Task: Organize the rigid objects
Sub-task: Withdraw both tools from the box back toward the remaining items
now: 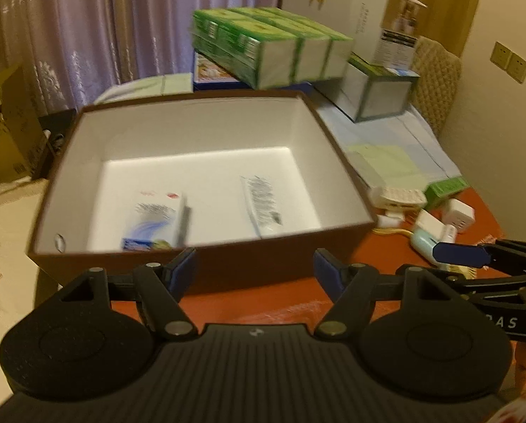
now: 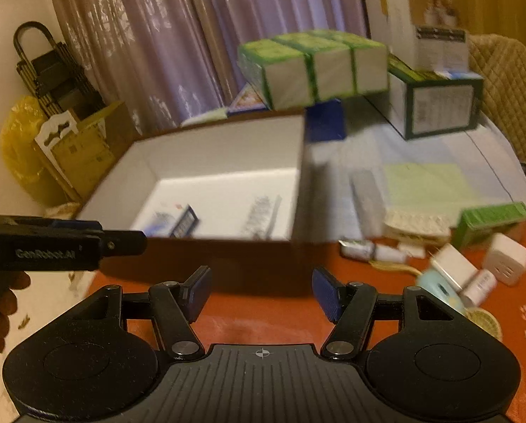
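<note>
A brown box (image 1: pixel 206 264) with a white inside stands on the red table, straight ahead in both views. On its floor lie a small blue-and-white carton (image 1: pixel 153 224) on the left and a white tube (image 1: pixel 263 201) on the right. My left gripper (image 1: pixel 255 273) hovers before the box's near wall, open, with nothing between its pads. My right gripper (image 2: pixel 263 292) is beside it to the right, also open and empty. To the right of the box lie loose small things: a white plug cube (image 2: pixel 506 262), a pale blue device (image 2: pixel 439 289) and a small green carton (image 2: pixel 492 218).
Stacked green-and-white cartons (image 1: pixel 273 49) and a tall white box (image 1: pixel 386 24) stand behind the brown box. Papers (image 2: pixel 421 183) cover the table's far right. Cardboard boxes (image 1: pixel 5 130) and a yellow bag (image 2: pixel 19 148) are off to the left, before a curtain.
</note>
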`<state>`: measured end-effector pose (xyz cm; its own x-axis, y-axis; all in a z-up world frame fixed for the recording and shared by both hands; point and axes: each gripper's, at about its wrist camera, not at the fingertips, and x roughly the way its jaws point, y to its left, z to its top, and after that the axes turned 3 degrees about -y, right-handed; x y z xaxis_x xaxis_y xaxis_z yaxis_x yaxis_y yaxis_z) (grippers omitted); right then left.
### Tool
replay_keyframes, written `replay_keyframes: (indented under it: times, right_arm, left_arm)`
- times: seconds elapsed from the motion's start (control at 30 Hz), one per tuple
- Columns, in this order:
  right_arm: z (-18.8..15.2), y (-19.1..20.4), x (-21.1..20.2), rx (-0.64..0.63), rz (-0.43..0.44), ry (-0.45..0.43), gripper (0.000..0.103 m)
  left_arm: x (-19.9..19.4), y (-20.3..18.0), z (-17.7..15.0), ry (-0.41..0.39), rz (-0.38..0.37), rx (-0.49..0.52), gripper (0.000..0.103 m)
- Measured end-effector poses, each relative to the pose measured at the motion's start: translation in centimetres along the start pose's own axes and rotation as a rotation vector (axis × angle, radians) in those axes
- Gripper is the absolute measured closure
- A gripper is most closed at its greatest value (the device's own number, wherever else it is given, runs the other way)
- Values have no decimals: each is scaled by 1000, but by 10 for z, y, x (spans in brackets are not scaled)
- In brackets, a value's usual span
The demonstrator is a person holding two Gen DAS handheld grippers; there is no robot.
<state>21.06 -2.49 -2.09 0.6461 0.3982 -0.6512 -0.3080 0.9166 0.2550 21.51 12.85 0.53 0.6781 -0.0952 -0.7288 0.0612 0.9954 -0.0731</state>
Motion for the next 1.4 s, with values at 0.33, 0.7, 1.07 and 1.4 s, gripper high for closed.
replay_keyframes:
  times: [0.33, 0.7, 1.07, 1.4]
  right_arm:
    - [-16, -73, -36, -13, -53, 33, 43]
    - [-19, -151, -54, 39, -118, 64, 43]
    - [-26, -208, -61, 70, -148, 98, 43]
    - [-37, -256, -71, 111, -186, 135, 43]
  left_arm:
    - [22, -72, -21, 65, -56, 1, 34]
    - [51, -146, -18, 71, -103, 31, 34]
    - [85, -197, -25, 119, -119, 46, 34]
    - [116, -250, -39, 175, -174, 74, 33]
